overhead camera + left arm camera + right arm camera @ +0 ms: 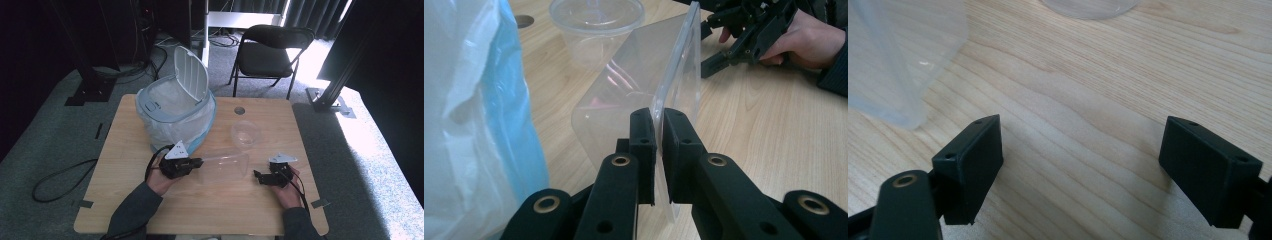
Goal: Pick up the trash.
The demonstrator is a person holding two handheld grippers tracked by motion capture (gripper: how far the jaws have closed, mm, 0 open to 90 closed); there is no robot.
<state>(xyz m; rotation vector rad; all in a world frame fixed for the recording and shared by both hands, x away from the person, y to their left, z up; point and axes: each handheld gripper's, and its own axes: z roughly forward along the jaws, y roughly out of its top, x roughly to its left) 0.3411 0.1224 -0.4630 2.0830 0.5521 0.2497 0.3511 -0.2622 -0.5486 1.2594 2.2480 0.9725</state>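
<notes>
- The lined flip-lid bin [175, 112] stands beyond the left gripper [196, 162], lid tipped up and mouth open; in the left gripper view its white and blue liner [479, 100] hangs just beside the left-hand jaw; judging by this, it is the likely place for the plastic, so any lift should swing toward that opening and come over the rim rather than drag against the bag;
- The wooden table [130, 200] carries everything; its bare grain lies under the open right gripper [1080, 167], giving that hand a free run in;
- The clear rectangular plastic container [639, 85] lies on its side ahead of the left fingers [644, 145], its flat rim clamped between the two pads; the jaws stand narrow, holding only that thin lip; a thin edge hold can pivot, so lift slowly and keep the wrist level;
- The right gripper's jaws stand wide with nothing between them; the container's far corner [893, 65] sits ahead and to the left of the left-hand pad; it could steady that end if the tub starts to swing;
- The round clear cup [245, 133] sits upright beyond the container, close to it; carry the held tub off without sweeping its free end into the cup, since light plastic would skid away.
</notes>
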